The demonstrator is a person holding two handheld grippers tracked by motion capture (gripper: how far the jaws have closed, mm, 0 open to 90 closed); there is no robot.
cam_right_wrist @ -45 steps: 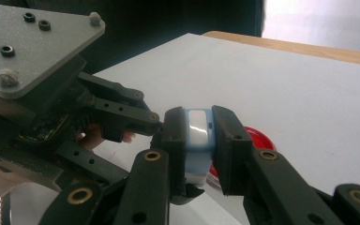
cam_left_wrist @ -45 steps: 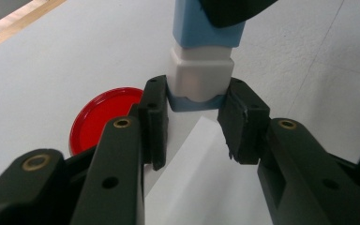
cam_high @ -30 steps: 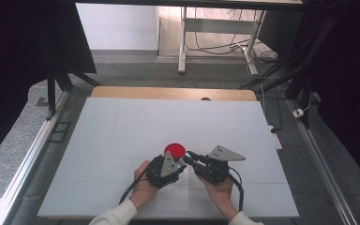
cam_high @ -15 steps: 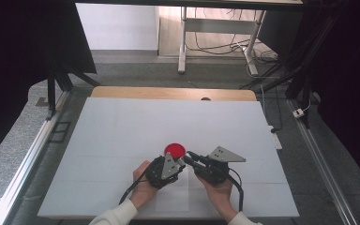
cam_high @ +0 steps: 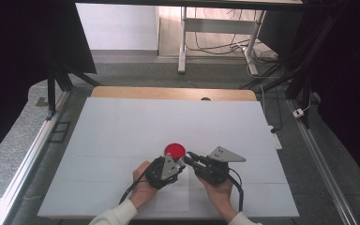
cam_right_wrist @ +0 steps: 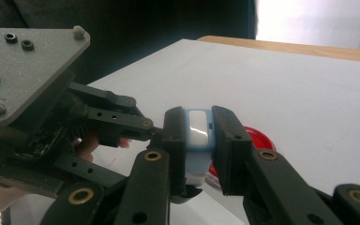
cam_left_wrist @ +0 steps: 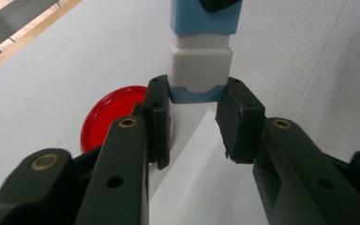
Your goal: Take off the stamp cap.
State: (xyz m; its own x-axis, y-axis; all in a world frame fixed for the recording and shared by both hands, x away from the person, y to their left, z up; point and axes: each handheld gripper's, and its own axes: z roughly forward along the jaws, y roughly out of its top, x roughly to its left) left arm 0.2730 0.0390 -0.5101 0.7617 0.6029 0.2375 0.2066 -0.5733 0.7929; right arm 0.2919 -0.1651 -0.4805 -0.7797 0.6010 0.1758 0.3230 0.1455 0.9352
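A small blue-and-white block (cam_left_wrist: 199, 65) is held between both grippers just above the table. My left gripper (cam_left_wrist: 194, 101) is shut on its lower blue end, one jaw on each side. From the opposite side, my right gripper (cam_right_wrist: 199, 115) is shut on the block (cam_right_wrist: 198, 133). In the high view the left gripper (cam_high: 176, 165) and right gripper (cam_high: 186, 161) meet tip to tip near the table's front middle. A flat red round dish (cam_high: 174, 150) lies on the table right behind them, and in the left gripper view the red dish (cam_left_wrist: 110, 115) is partly hidden by the left jaw.
A white sheet of paper (cam_high: 173, 199) lies on the white table (cam_high: 122, 126) under the hands. The table's wooden far edge (cam_high: 168, 93) has a small dark hole. Metal rails run along both sides, and cables and a frame stand on the floor beyond.
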